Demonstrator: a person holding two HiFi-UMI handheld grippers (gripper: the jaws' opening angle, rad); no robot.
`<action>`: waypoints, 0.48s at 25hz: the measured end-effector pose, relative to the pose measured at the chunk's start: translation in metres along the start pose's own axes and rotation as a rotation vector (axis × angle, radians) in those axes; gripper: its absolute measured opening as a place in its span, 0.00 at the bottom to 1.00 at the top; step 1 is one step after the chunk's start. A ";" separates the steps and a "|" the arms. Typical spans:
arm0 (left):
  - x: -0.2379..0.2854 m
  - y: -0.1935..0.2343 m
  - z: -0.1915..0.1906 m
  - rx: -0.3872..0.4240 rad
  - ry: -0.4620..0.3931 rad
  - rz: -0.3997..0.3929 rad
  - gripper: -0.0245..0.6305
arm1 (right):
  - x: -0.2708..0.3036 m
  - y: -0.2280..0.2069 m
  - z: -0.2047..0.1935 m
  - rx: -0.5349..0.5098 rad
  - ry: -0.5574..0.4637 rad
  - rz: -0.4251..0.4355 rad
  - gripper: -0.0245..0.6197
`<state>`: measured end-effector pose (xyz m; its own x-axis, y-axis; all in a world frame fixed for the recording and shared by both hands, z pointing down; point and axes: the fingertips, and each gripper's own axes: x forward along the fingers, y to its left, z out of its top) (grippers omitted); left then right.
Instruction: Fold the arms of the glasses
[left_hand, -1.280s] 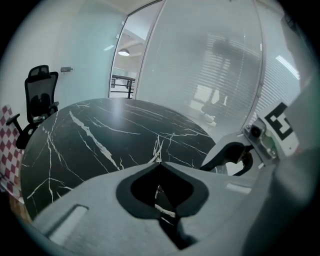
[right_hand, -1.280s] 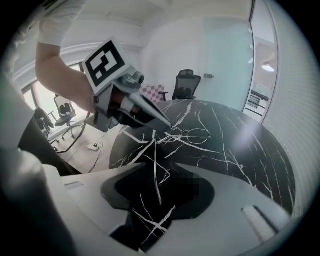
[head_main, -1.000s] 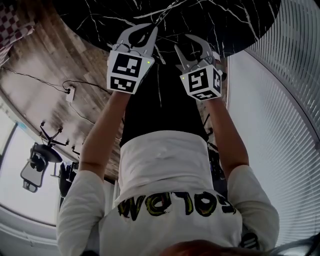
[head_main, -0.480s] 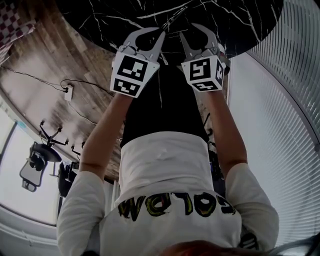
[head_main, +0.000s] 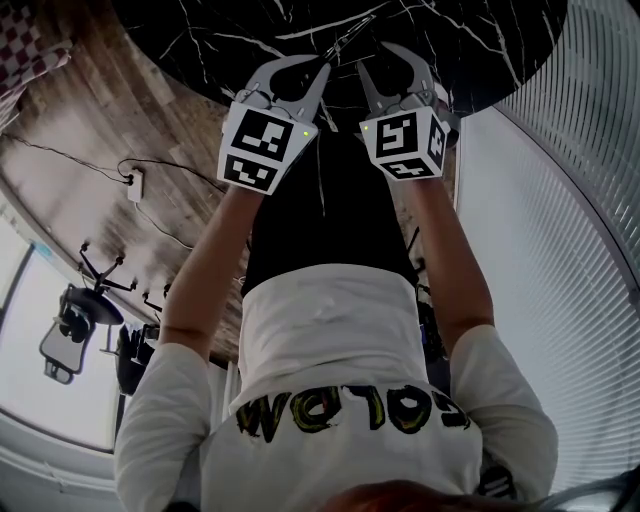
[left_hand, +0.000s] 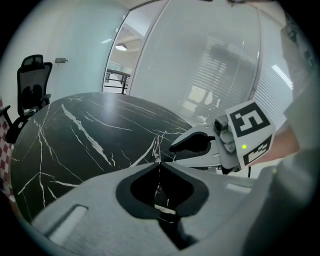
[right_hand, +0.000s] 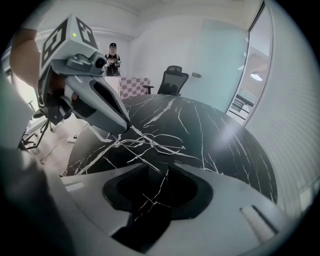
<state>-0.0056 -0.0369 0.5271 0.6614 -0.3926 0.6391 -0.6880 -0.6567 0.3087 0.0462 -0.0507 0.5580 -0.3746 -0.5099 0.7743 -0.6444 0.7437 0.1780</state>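
1. Lying with arms unfolded near the close edge of the table (right_hand: 225, 145), the thin wire glasses (right_hand: 168, 143) sit just ahead of both tongs' tips. Whether they rest on the top or are raised slightly off it cannot be told.
2. One slender arm (right_hand: 146, 161) of the glasses runs back from the frame toward the right side.
3. The left tongs (left_hand: 159, 162) are pressed together at the tips, pinching a thin wire part of the glasses on the side nearer them.
4. The right tongs (right_hand: 161, 167) stand spread and have just opened a little. That slender arm passes through their gap, and neither pad presses on it.
5. In the head view both tongs point down at the table side by side, close but not touching, with the glasses just beyond their tips.
6. The table is round, black marble with white veins.
7. Beyond its far rim stand a black office chair (right_hand: 172, 80) and a person (right_hand: 112, 60), well apart from the glasses.
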 end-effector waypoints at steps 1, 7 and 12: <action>0.000 0.000 -0.001 -0.006 -0.001 -0.002 0.05 | 0.000 0.000 0.000 -0.002 0.001 0.000 0.24; 0.001 -0.002 -0.002 -0.010 -0.001 -0.027 0.05 | 0.002 0.000 0.000 -0.017 0.005 -0.004 0.24; 0.001 -0.007 0.000 -0.011 -0.005 -0.062 0.05 | 0.002 -0.002 0.002 -0.026 0.012 -0.015 0.25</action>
<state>-0.0006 -0.0329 0.5255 0.7045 -0.3546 0.6148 -0.6486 -0.6732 0.3551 0.0459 -0.0540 0.5580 -0.3565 -0.5163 0.7787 -0.6325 0.7468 0.2056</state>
